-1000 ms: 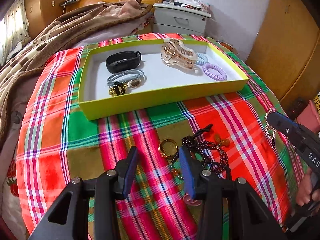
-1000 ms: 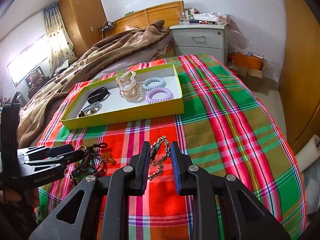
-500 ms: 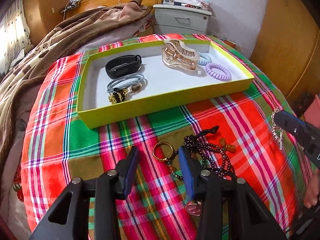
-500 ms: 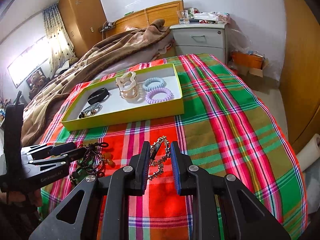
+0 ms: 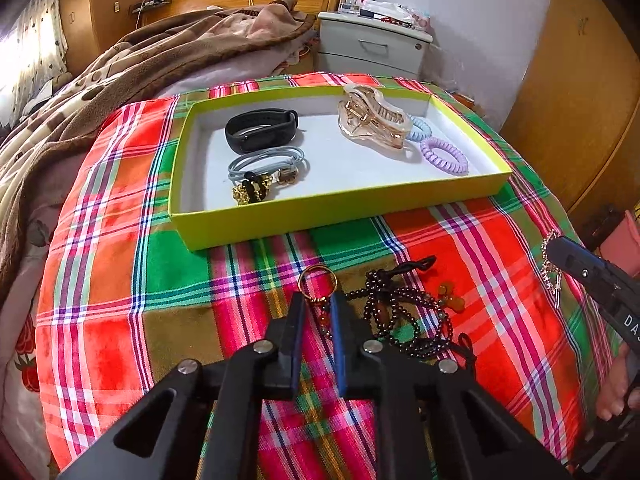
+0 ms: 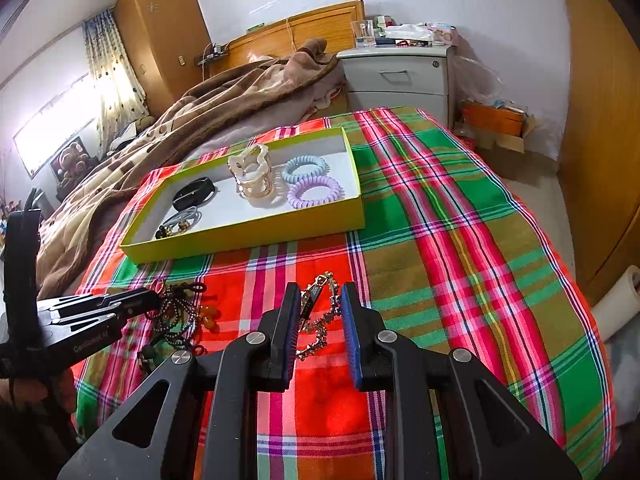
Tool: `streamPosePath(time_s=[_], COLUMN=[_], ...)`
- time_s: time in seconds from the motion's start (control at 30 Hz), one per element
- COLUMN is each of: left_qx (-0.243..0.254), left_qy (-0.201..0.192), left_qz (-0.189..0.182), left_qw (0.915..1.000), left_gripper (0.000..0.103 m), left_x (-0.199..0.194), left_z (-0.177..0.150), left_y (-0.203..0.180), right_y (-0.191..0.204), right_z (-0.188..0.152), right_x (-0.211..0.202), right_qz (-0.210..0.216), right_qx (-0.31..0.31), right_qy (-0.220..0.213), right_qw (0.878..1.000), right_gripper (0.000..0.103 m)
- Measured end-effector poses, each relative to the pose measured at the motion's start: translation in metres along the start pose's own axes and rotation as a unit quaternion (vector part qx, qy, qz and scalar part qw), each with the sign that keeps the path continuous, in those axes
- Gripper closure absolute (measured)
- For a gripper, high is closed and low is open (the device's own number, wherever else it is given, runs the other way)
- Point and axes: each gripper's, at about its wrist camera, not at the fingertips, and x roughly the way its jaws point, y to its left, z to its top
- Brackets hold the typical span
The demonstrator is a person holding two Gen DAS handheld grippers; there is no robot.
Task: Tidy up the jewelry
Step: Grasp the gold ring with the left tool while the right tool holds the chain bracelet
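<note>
A yellow-green tray (image 5: pixel 340 216) (image 6: pixel 248 236) on the plaid cloth holds a black band (image 5: pixel 262 130), grey hair ties with a gold charm (image 5: pixel 264 170), a clear claw clip (image 5: pixel 372 126), and blue and purple coil ties (image 5: pixel 444 156). My left gripper (image 5: pixel 318 302) has closed to a narrow gap around the base of a gold ring (image 5: pixel 318 280), next to a dark bead necklace (image 5: pixel 404 320). My right gripper (image 6: pixel 320 308) is partly open around a gold chain bracelet (image 6: pixel 320 312) lying on the cloth.
A brown blanket (image 5: pixel 120 80) lies behind the tray. A grey nightstand (image 5: pixel 372 44) stands at the back. Orange beads (image 5: pixel 450 296) lie by the necklace. Wooden wardrobe doors (image 6: pixel 600 120) stand at the right.
My left gripper moved right onto the gold ring and its fingers closed from wide open to a narrow gap. The right gripper's fingers opened a little around the chain bracelet.
</note>
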Motion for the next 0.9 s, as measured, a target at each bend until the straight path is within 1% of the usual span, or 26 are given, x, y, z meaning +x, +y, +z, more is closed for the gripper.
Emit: streamPosePath(time_s=[0.07, 0.17, 0.2, 0.23, 0.27, 0.3, 0.43, 0.5, 0.6, 0.83, 0.87, 0.9], left_qx=[-0.003, -0.015, -0.017, -0.016, -0.015, -0.014, -0.027, -0.012, -0.009, 0.003, 0.004, 0.004], left_qy=[0.001, 0.006, 0.005, 0.0, -0.006, -0.011, -0.011, -0.006, -0.002, -0.003, -0.003, -0.004], left_qz=[-0.003, -0.018, -0.022, -0.024, -0.022, -0.018, -0.015, 0.012, 0.01, 0.022, 0.022, 0.023], left_qw=[1.0, 0.9997, 0.9996, 0.9996, 0.9996, 0.9997, 0.9994, 0.9998, 0.9999, 0.9997, 0.9997, 0.9997], left_gripper=[0.091, 0.089, 0.084, 0.073, 0.069, 0.067, 0.067, 0.067, 0.068, 0.068, 0.069, 0.075], left_x=[0.0, -0.001, -0.003, -0.005, -0.007, -0.008, -0.002, 0.004, 0.008, 0.008, 0.007, 0.007], left_z=[0.0, 0.0, 0.0, 0.0, 0.001, 0.002, 0.01, 0.011, 0.01, 0.01, 0.009, 0.009], left_y=[0.002, 0.005, 0.005, 0.005, 0.005, 0.005, 0.009, 0.005, 0.004, -0.002, -0.002, -0.001], right_y=[0.0, -0.001, -0.001, -0.001, -0.001, 0.0, 0.001, 0.002, 0.001, 0.001, 0.001, 0.002], right_z=[0.0, 0.0, 0.001, 0.001, 0.001, 0.001, 0.0, 0.0, 0.001, 0.002, 0.003, 0.003], right_x=[0.0, 0.0, 0.0, 0.0, 0.0, 0.0, 0.002, 0.002, 0.002, 0.002, 0.002, 0.002], right_qz=[0.0, 0.0, -0.001, -0.001, -0.002, -0.002, 0.0, 0.0, -0.001, -0.001, -0.001, -0.001], right_qx=[-0.001, 0.001, 0.0, 0.0, 0.001, 0.0, -0.001, -0.003, -0.003, -0.003, -0.002, -0.003], right_qy=[0.0, -0.001, -0.001, -0.001, -0.001, -0.001, 0.003, 0.003, 0.002, 0.003, 0.003, 0.003], right_qw=[1.0, 1.0, 1.0, 1.0, 1.0, 1.0, 1.0, 1.0, 1.0, 1.0, 1.0, 1.0], right_gripper=[0.082, 0.082, 0.082, 0.082, 0.082, 0.082, 0.082, 0.082, 0.082, 0.082, 0.082, 0.082])
